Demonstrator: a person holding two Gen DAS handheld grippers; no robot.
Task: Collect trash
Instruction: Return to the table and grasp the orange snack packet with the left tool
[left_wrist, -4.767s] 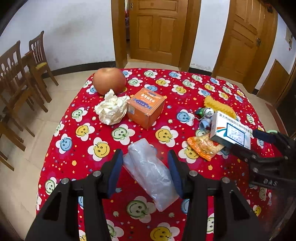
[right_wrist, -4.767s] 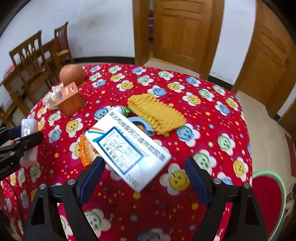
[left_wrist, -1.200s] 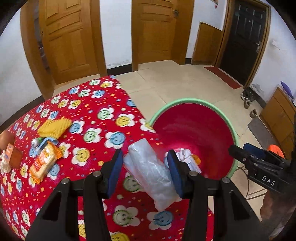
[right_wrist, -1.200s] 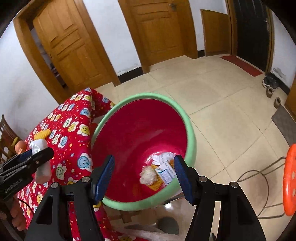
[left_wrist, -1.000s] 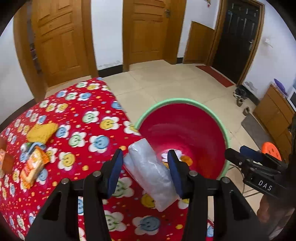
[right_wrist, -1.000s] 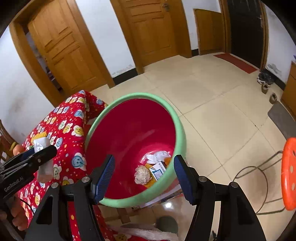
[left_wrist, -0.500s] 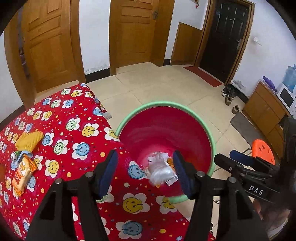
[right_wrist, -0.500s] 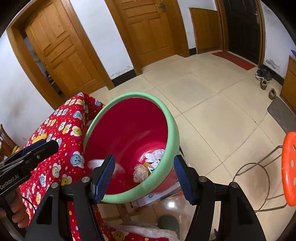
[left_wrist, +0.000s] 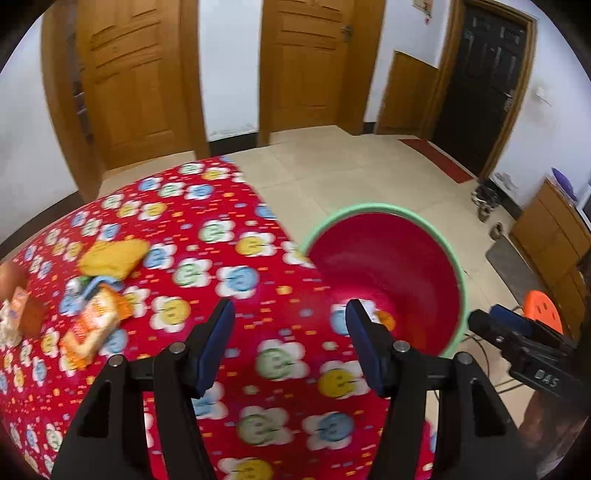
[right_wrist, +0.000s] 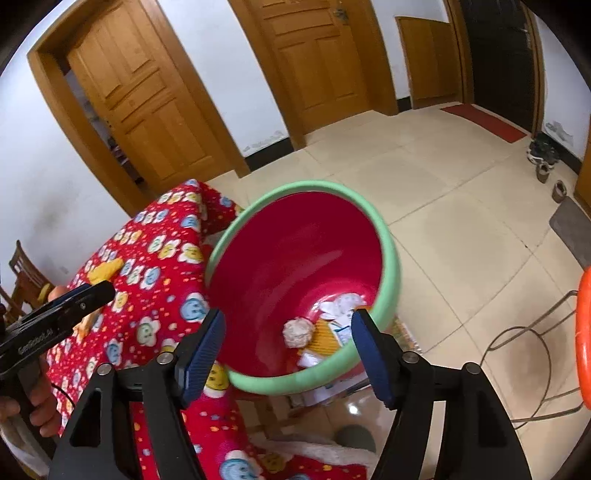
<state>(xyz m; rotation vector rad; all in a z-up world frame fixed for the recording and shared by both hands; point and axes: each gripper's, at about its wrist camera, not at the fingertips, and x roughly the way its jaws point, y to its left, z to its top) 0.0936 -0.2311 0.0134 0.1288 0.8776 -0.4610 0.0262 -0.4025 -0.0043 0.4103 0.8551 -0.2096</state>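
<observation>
Both my left claw (left_wrist: 290, 341) and right claw (right_wrist: 286, 345) are spread and empty, some trash sits in the red bin (right_wrist: 295, 258), but an orange wrapper (left_wrist: 92, 326) and more wait on the tabletop (left_wrist: 207, 280)

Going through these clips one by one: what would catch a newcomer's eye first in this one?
The big red bin with a green rim beside the table, with crumpled paper and packaging at its bottom. Next, the red smiley-flower tablecloth, where a yellow scrubber and an orange snack packet lie near its far left side. Both tools, left and right, are open and empty.
</observation>
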